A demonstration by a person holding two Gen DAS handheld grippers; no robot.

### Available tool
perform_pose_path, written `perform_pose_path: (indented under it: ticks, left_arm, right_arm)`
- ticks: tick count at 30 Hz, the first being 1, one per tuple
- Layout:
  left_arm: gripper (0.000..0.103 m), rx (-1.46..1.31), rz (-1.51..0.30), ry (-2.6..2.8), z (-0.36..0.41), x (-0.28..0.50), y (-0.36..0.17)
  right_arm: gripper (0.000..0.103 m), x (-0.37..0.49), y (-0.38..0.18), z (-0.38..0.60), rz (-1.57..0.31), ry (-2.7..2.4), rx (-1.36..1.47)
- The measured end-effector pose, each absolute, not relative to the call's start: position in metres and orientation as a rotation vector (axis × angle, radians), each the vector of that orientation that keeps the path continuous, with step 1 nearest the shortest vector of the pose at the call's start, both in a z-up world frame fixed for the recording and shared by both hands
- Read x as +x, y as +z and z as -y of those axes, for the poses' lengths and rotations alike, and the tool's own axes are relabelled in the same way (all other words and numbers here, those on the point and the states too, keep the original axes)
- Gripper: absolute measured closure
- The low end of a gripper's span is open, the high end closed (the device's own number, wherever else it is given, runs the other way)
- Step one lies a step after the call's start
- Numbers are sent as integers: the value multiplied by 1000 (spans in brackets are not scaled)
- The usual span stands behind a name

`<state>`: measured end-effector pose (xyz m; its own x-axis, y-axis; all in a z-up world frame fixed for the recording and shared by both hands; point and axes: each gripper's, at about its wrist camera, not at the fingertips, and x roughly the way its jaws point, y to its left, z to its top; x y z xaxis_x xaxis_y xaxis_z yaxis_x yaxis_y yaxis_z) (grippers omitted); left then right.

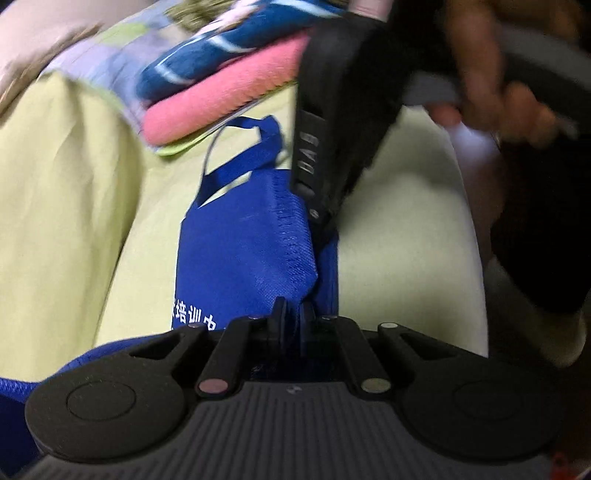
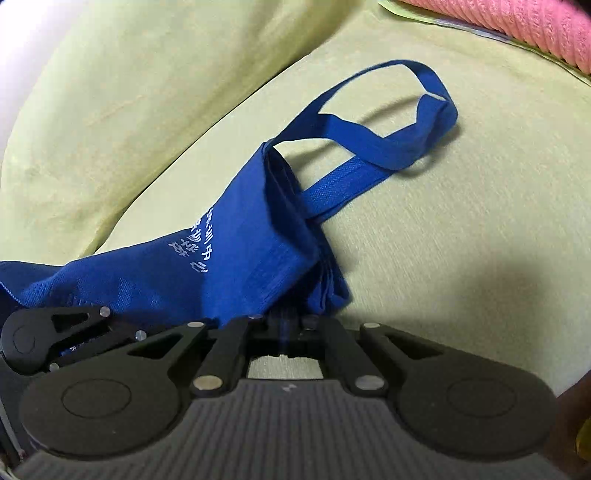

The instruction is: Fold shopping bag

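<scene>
A blue non-woven shopping bag with white printed characters lies partly folded on a pale green sheet. Its two handle loops trail away on the sheet. My left gripper is shut on a fold of the bag's near edge. My right gripper comes down from above in the left wrist view and pinches the same bag a little farther along. In the right wrist view the bag bunches at my right gripper, shut on its edge. A black linkage of the left gripper shows at the left.
A stack of folded cloths lies beyond the bag: a pink towel under a blue patterned one. The pink towel also shows at the top right. A person's hand holds the right gripper. The sheet's raised fold runs along the left.
</scene>
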<state>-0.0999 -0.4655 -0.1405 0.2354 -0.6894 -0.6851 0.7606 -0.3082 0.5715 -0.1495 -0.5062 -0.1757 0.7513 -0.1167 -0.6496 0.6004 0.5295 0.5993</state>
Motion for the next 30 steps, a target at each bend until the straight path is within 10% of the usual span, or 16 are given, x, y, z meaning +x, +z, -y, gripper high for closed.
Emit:
perform_pose_path:
  ticks: [9, 12, 30]
  left_arm:
    - [103, 1222, 18, -1437, 467, -105, -157]
    - [103, 1224, 75, -1432, 467, -108, -162]
    - [103, 1172, 124, -1395, 476, -105, -169]
  right_arm:
    - [103, -167, -165, 499, -619, -479, 930]
    - [80, -180, -144, 478, -615, -512, 829]
    - [103, -157, -157, 484, -563, -542, 744]
